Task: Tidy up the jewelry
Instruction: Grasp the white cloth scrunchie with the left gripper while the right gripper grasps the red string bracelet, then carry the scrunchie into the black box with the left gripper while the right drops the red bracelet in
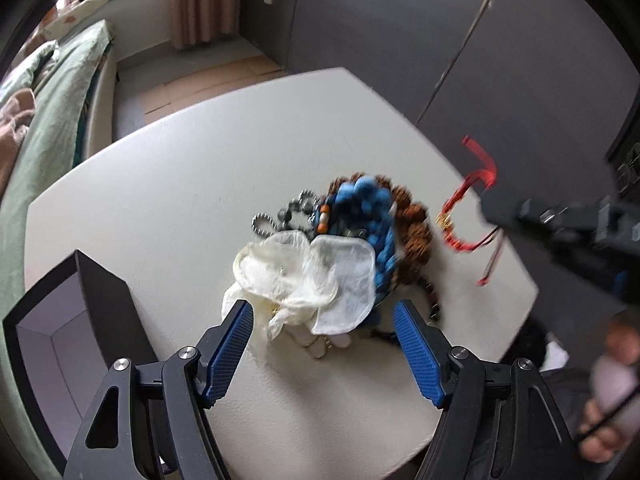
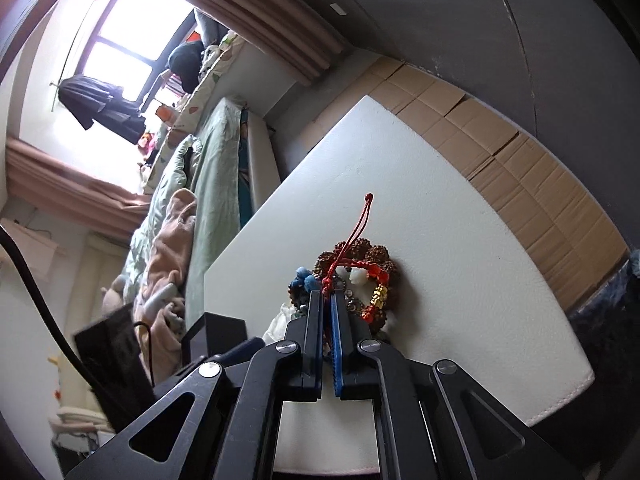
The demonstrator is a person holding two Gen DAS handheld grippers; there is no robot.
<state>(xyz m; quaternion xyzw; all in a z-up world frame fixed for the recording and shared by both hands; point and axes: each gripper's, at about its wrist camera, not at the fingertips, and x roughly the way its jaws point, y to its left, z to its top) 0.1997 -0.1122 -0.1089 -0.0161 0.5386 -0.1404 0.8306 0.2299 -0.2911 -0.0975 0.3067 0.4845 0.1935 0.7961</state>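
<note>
A tangled jewelry pile lies mid-table: a white fabric flower piece (image 1: 304,276), blue beads (image 1: 360,200), a brown seed-bead bracelet (image 1: 416,220) and a silver ball chain (image 1: 264,222). My left gripper (image 1: 324,308) points down at it, open, and the white flower sits between its blue pads (image 1: 232,344) with a gap on the right side. My right gripper (image 2: 328,294) is shut on a red cord bracelet (image 2: 376,288) with gold and red beads. The cord's tail (image 2: 369,197) stretches away over the brown bracelet (image 2: 360,248). In the left wrist view the right gripper (image 1: 490,206) is blurred, with the red cord (image 1: 472,184) at its tip.
An open black box (image 1: 52,320) stands at the white table's (image 1: 160,180) left edge, also seen as the black box (image 2: 216,332). A bed with green bedding (image 1: 52,100) lies beyond it. Flattened cardboard (image 2: 520,152) covers the floor by grey cabinets. A person's hand (image 1: 612,392) shows at lower right.
</note>
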